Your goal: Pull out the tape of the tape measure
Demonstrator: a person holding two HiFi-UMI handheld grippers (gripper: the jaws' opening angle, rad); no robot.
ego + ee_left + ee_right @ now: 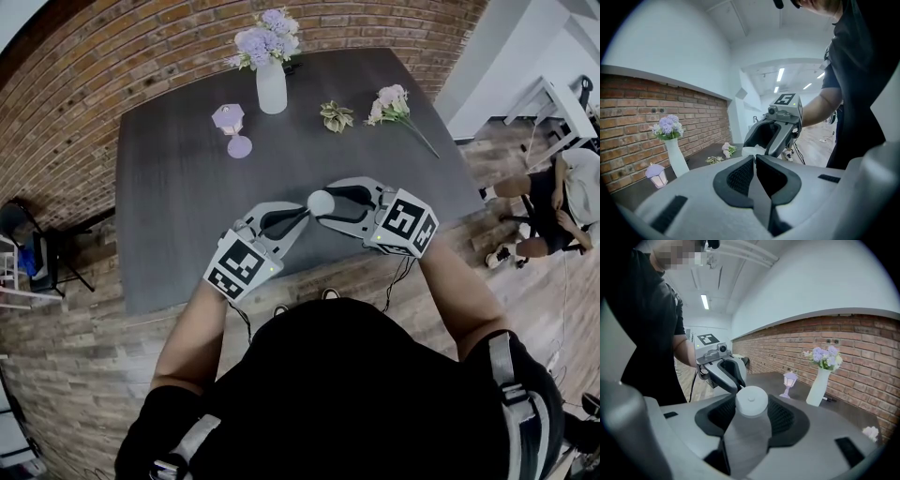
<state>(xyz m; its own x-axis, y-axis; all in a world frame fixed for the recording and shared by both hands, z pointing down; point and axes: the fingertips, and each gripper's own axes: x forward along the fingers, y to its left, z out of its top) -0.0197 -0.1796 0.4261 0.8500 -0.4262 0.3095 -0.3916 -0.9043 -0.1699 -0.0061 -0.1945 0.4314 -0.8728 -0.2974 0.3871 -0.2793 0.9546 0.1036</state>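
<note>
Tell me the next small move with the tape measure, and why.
Probably draw the left gripper slowly away from the right gripper, holding the right one steady. The right jaws clamp the round white tape measure, the left jaws are shut right at its edge, and no tape shows yet. Whether they pinch the tab cannot be seen, so pull gently.

From above we see only the top of the round white tape measure case (pixel 321 202). The jaws of the grey right gripper (pixel 317 206) hug it and cover its sides. The grey left gripper (pixel 304 215) has its jaws pressed together, and we cannot tell if a thin bit of tape sits between them. In the left gripper view only a small white piece of the case peeks out. A seated person (pixel 555 202) is cut off by the right edge.
</note>
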